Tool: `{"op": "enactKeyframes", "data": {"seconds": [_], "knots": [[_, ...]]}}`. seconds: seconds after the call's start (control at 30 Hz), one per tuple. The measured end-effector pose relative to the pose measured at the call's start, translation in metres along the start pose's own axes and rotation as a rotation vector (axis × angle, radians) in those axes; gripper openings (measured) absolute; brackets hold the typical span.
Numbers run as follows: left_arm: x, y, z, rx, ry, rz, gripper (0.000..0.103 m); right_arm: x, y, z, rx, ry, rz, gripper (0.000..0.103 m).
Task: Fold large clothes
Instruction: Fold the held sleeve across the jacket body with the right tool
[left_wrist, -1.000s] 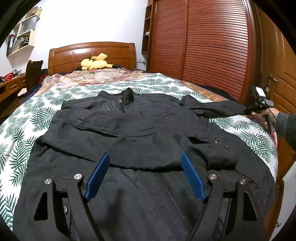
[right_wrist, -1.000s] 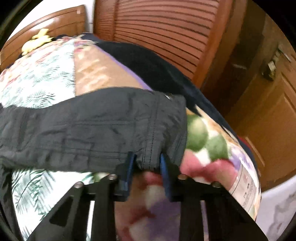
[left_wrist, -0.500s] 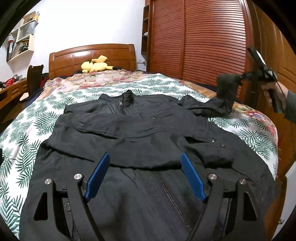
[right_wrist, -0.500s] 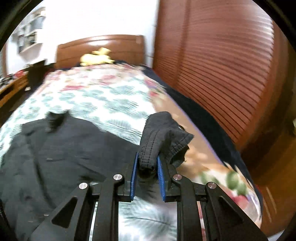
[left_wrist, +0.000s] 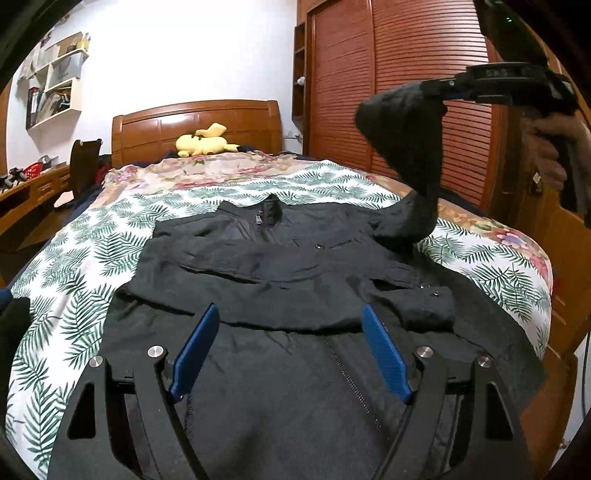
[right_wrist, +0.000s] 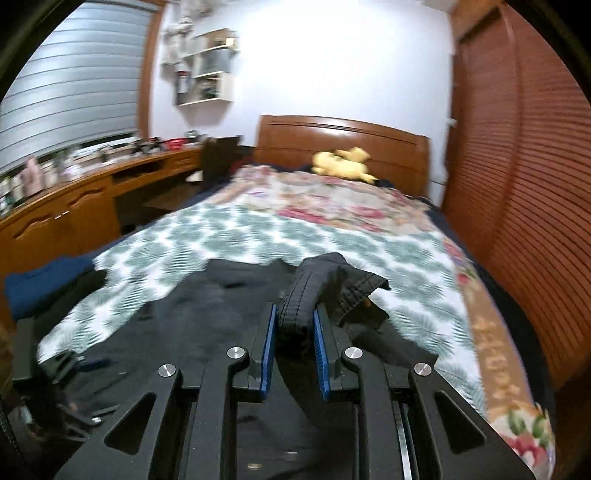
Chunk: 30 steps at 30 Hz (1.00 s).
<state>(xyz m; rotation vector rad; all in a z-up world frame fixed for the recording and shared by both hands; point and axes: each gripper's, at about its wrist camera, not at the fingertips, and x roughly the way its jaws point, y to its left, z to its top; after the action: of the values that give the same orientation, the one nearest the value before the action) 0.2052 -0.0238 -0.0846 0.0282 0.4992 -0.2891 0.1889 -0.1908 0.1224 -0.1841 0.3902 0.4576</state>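
Observation:
A black jacket (left_wrist: 280, 266) lies spread on the bed, collar toward the headboard, with one sleeve folded across its chest. My left gripper (left_wrist: 290, 323) hovers open over the jacket's lower front, nothing between its blue pads. My right gripper (right_wrist: 294, 319) is shut on the cuff of the other sleeve (right_wrist: 325, 284). In the left wrist view that sleeve (left_wrist: 410, 147) hangs lifted high above the bed's right side, held by the right gripper (left_wrist: 436, 92) in a hand (left_wrist: 550, 147).
The bed (left_wrist: 74, 266) has a leaf-print cover and a floral blanket near the wooden headboard (left_wrist: 195, 125). A yellow plush toy (left_wrist: 203, 142) lies there. A slatted wooden wardrobe (left_wrist: 406, 74) lines the right side. A desk (right_wrist: 74, 206) runs along the left.
My right gripper has lifted the sleeve cuff from the bed's right edge high into the air and swung it over the jacket. The left gripper rose slightly and stays open.

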Motion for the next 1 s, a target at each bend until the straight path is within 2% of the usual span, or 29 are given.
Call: {"op": "enactKeyframes", "data": {"seconds": [0.13, 0.33, 0.5, 0.73, 1.0], "knots": [[-0.006, 0.010, -0.010, 0.015, 0.009, 0.027, 0.080, 0.009, 0.017, -0.025, -0.017, 0.055, 0.059, 0.020], [-0.017, 0.031, -0.021, -0.002, 0.016, 0.045, 0.080, 0.060, 0.036, -0.060, 0.014, 0.180, 0.113, 0.020], [-0.022, 0.052, -0.030, -0.022, 0.027, 0.057, 0.080, 0.097, 0.069, -0.075, 0.026, 0.265, 0.140, 0.020], [-0.029, 0.068, -0.033, -0.049, 0.016, 0.049, 0.080, 0.120, 0.093, -0.077, 0.035, 0.298, 0.176, 0.020], [-0.031, 0.075, -0.038, -0.057, 0.019, 0.050, 0.080, 0.122, 0.099, -0.078, 0.021, 0.328, 0.147, 0.022]]}}
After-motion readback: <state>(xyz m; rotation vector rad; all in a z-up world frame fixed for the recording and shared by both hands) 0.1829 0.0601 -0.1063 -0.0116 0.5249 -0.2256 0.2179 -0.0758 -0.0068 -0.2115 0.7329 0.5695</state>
